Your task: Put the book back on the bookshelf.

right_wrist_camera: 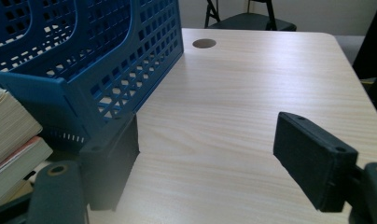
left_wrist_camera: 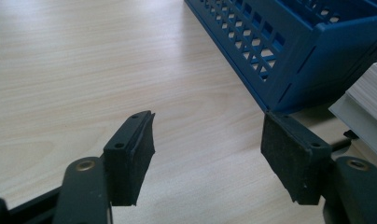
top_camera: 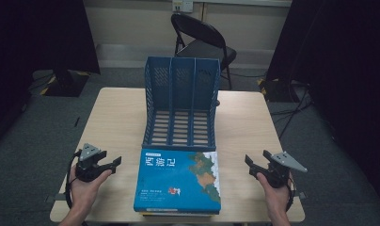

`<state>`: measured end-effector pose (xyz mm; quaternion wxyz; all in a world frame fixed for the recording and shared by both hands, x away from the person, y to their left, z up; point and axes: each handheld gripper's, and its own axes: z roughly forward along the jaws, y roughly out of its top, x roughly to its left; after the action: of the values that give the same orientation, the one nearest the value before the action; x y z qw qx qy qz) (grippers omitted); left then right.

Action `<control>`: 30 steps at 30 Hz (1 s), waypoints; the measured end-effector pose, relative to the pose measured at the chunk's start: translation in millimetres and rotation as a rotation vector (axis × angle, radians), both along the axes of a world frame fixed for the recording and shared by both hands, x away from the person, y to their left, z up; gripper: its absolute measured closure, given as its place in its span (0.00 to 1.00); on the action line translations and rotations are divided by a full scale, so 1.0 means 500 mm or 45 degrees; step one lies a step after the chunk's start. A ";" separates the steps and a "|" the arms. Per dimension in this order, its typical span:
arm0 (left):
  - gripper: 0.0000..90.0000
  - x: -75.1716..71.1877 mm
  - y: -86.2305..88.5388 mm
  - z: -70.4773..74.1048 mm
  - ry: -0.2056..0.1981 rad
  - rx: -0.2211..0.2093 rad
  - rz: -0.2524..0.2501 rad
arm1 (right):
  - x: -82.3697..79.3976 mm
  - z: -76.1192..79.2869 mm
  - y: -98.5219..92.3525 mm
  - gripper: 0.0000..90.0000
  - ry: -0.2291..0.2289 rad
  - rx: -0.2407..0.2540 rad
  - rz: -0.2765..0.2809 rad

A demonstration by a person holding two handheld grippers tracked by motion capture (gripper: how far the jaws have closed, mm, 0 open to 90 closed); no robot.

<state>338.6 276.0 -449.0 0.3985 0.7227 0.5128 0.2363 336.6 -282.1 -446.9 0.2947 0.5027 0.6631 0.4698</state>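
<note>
A blue slotted file rack [top_camera: 181, 106] with three compartments stands in the middle of the wooden table [top_camera: 117, 117]. In front of it lies a stack of books [top_camera: 177, 182], the top one blue with a map cover. My left gripper [top_camera: 114, 163] is held to the left of the stack, open, with nothing between its jaws. My right gripper [top_camera: 250, 162] is held to the right of the stack, also open and empty. In the left gripper view the left gripper [left_wrist_camera: 207, 156] faces bare table, with the rack [left_wrist_camera: 289, 51] and the book pages [left_wrist_camera: 368, 98] at the right. In the right gripper view the right gripper [right_wrist_camera: 205, 161] has the rack [right_wrist_camera: 84, 60] and the book edges [right_wrist_camera: 11, 130] at its left.
A black folding chair [top_camera: 202, 40] stands behind the table. A round cable hole [right_wrist_camera: 204, 43] sits in the table near the rack's far corner. Bare tabletop lies on both sides of the rack.
</note>
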 end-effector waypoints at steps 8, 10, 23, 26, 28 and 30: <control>0.40 0.003 -0.009 -0.005 0.010 -0.020 0.000 | 0.003 -0.015 -0.011 0.28 0.049 0.008 0.009; 0.40 0.002 -0.010 -0.006 0.024 -0.028 -0.009 | 0.007 -0.016 -0.009 0.31 0.068 0.015 0.010; 0.46 -0.037 -0.042 0.035 -0.021 -0.080 -0.121 | -0.007 0.034 0.057 0.35 0.090 0.046 0.241; 0.48 -0.035 -0.054 0.049 -0.033 -0.099 -0.161 | -0.001 0.052 0.075 0.35 0.091 0.047 0.303; 0.48 -0.035 -0.063 0.062 -0.049 -0.108 -0.174 | 0.003 0.063 0.088 0.36 0.085 0.052 0.347; 0.48 -0.034 -0.071 0.081 -0.068 -0.110 -0.193 | 0.011 0.084 0.107 0.41 0.062 0.052 0.402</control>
<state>321.6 240.4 -408.6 0.4596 0.7350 0.4556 0.2023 342.4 -228.7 -404.8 0.1907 0.4093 0.7311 0.5114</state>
